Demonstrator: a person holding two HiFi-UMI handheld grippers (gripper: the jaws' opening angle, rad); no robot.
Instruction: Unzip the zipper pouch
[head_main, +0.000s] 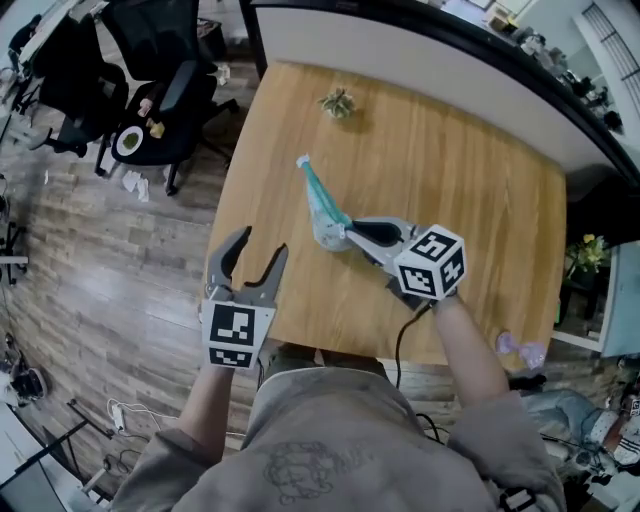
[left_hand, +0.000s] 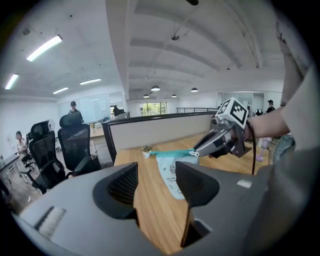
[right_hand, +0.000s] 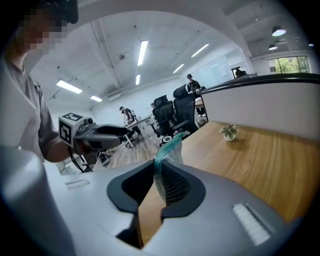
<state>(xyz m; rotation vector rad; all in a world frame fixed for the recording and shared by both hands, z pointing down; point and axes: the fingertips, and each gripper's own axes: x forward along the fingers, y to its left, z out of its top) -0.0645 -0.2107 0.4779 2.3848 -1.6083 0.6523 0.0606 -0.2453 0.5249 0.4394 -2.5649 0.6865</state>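
The zipper pouch (head_main: 322, 207) is whitish with a teal zipper along its top edge (left_hand: 170, 153). It hangs in the air over the wooden table (head_main: 480, 200), and its body (left_hand: 172, 175) droops below the zipper. My right gripper (head_main: 347, 236) is shut on one end of the pouch, whose edge (right_hand: 167, 147) stands up between the jaws. My left gripper (head_main: 260, 244) is open and holds nothing. It hovers near the table's front left edge, apart from the pouch. It also shows in the right gripper view (right_hand: 102, 134).
A small potted plant (head_main: 338, 102) stands near the table's far edge, and it shows in the right gripper view too (right_hand: 229, 132). A dark partition (head_main: 420, 40) runs behind the table. Office chairs (head_main: 150, 80) stand on the floor at left. A purple object (head_main: 522, 349) lies off the front right corner.
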